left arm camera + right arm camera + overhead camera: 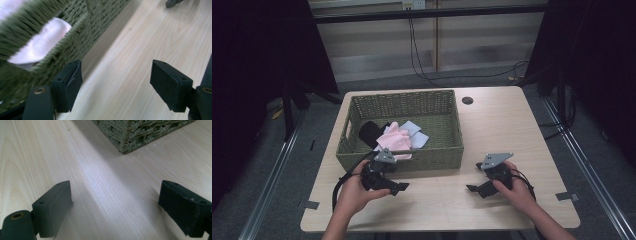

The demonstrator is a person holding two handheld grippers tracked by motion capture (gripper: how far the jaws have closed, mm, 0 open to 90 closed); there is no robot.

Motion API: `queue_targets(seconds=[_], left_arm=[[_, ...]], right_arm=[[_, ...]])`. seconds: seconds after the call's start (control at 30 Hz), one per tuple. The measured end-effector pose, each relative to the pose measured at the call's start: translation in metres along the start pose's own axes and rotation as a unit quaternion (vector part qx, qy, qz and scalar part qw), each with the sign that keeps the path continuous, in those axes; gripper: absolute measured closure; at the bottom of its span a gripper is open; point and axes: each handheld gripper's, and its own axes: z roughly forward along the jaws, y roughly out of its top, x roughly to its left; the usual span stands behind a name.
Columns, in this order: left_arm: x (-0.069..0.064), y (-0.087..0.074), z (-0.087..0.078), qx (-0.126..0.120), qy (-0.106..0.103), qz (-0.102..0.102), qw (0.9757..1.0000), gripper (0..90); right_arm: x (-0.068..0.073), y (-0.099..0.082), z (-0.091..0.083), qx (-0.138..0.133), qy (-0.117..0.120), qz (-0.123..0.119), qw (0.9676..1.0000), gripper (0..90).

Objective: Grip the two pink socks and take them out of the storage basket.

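While the wooden table (507, 125) lies under everything, the green woven basket (412, 105) sits on its far left part, holding a pink cloth (394, 137), a light blue cloth (416, 132) and a black cloth (369, 131). Your left gripper (398, 187) rests just beside the basket's near wall, jaws released and holding nothing. Your right gripper (473, 188) sits further right, likewise spread wide.

Both tongs, left (399, 188) and right (472, 188), held low, jaws apart
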Motion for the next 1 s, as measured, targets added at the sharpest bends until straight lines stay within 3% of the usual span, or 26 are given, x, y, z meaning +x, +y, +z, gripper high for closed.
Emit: queue_targets(seconds=[0.3, 1.0], left_arm=[[0.004, 0.019, -0.012, 0.008, -0.014, -0.003, 0.9999, 25.8], [0.022, 0.048, -0.034, 0.034, -0.02, -0.008, 0.9992, 25.7]], right_arm=[[0.0, 0.0, 0.0, 0.0, 0.0, 0.0, 1.0, 10.6], [0.0, 0.0, 0.0, 0.0, 0.0, 0.0, 1.0, 10.6]])
